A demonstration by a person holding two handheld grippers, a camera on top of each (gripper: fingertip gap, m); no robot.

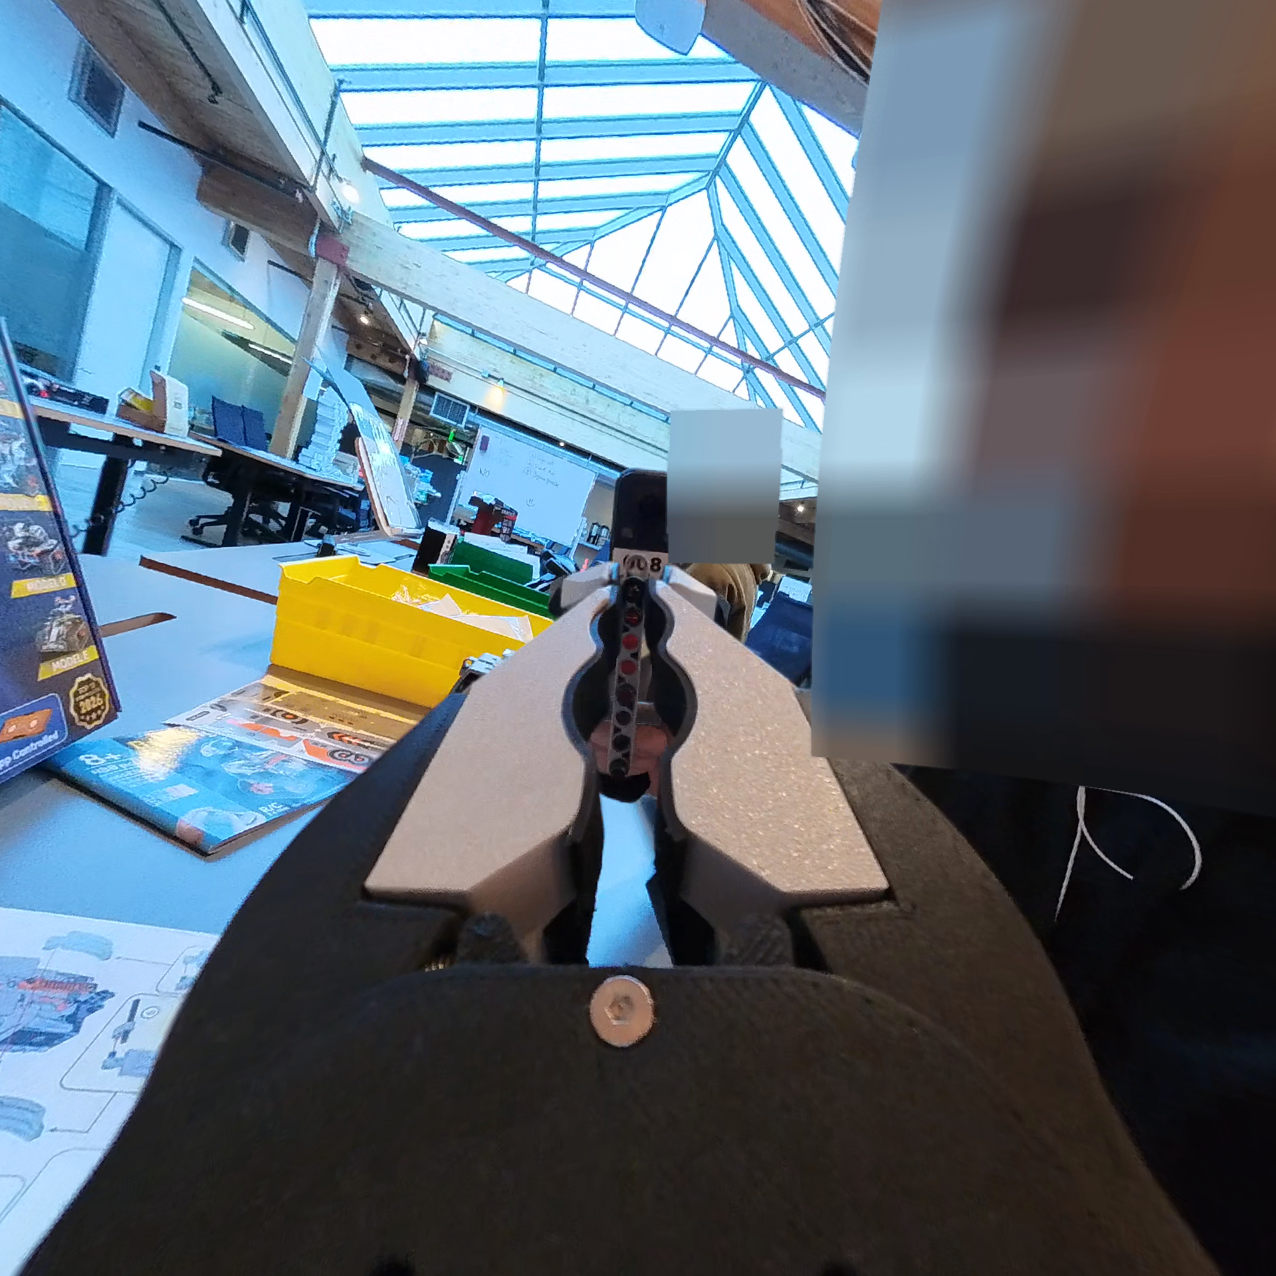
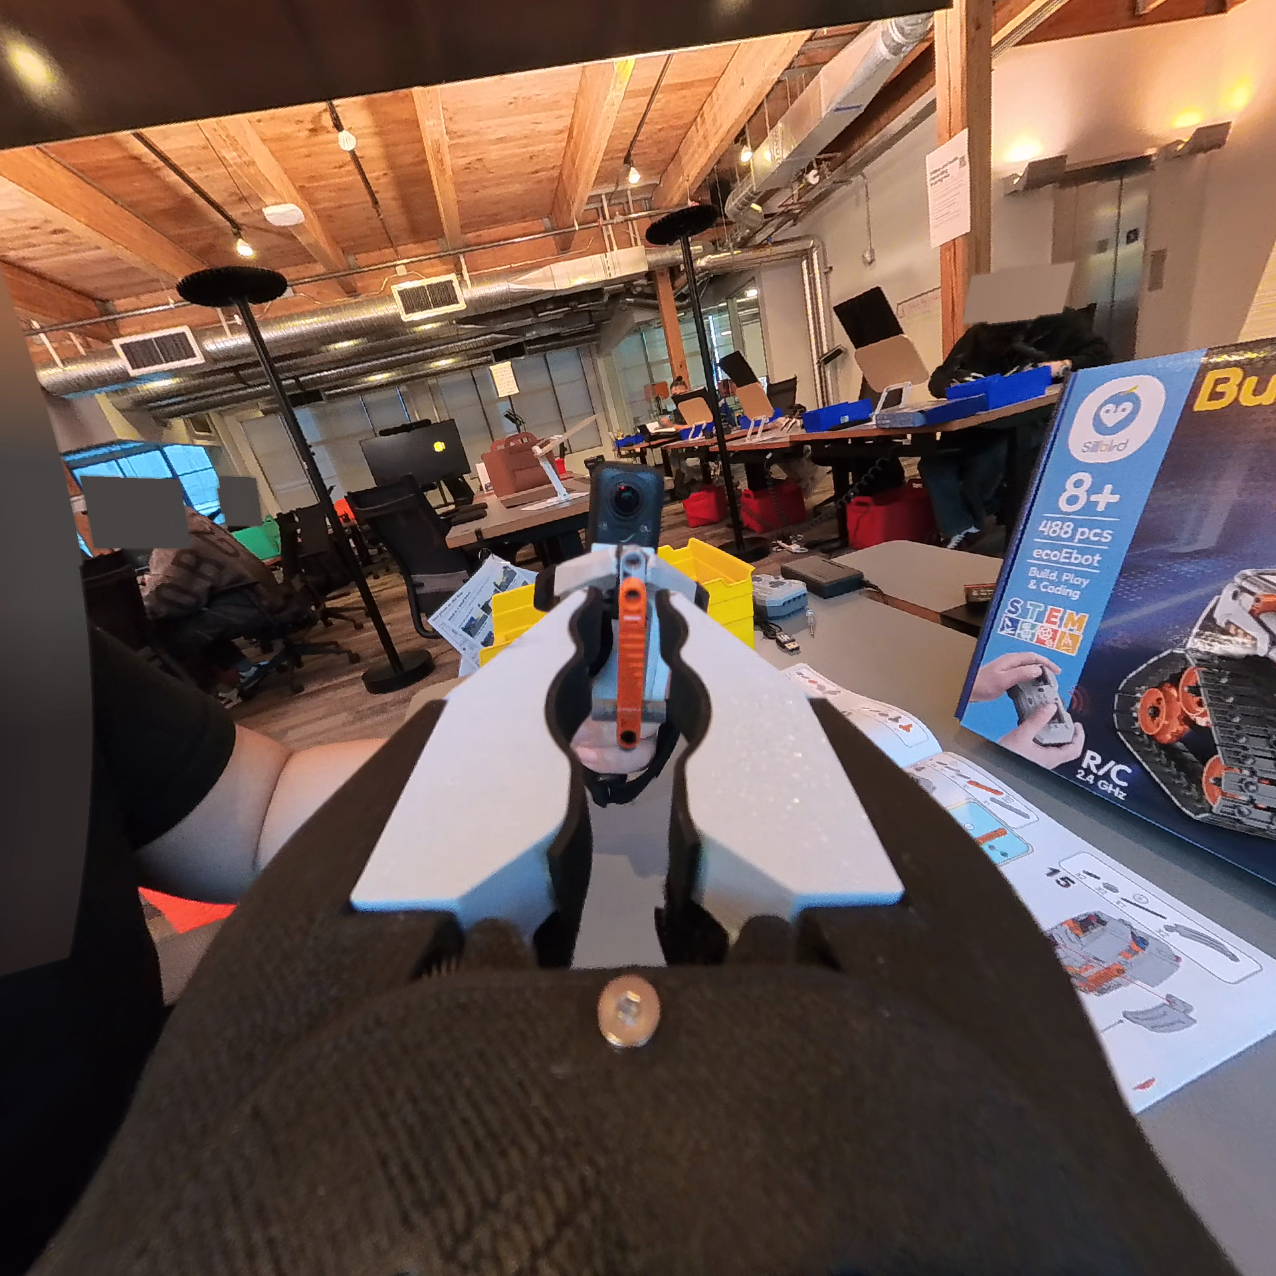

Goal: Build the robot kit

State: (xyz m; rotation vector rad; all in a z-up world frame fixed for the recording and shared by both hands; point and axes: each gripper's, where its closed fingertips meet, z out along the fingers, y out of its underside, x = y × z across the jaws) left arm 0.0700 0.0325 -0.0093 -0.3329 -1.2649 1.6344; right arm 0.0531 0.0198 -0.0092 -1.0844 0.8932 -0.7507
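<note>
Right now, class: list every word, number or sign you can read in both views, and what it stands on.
I won't copy writing out; these things bear it:
Blue toy box: large print, legible.
Instruction sheet: small step numbers.
Booklet: cover print, legible.
Whiteboard: too faint to read.
Paper notice on the wooden post: too small to read.

The toy kit box [image 2: 1132,587] runs off the right edge of the right wrist view, and in the left wrist view only a narrow strip of it shows at the left edge, so its front is never whole. The open instruction sheet [image 1: 76,1022] is cut by the left edge and covered by the left gripper [image 1: 632,587] body — its small drawings are too fine to make out. What lies in the yellow bin [image 1: 359,628] shows only as pale scraps behind its wall, and the counter [image 2: 897,663] beneath both grippers is mostly hidden.
</note>
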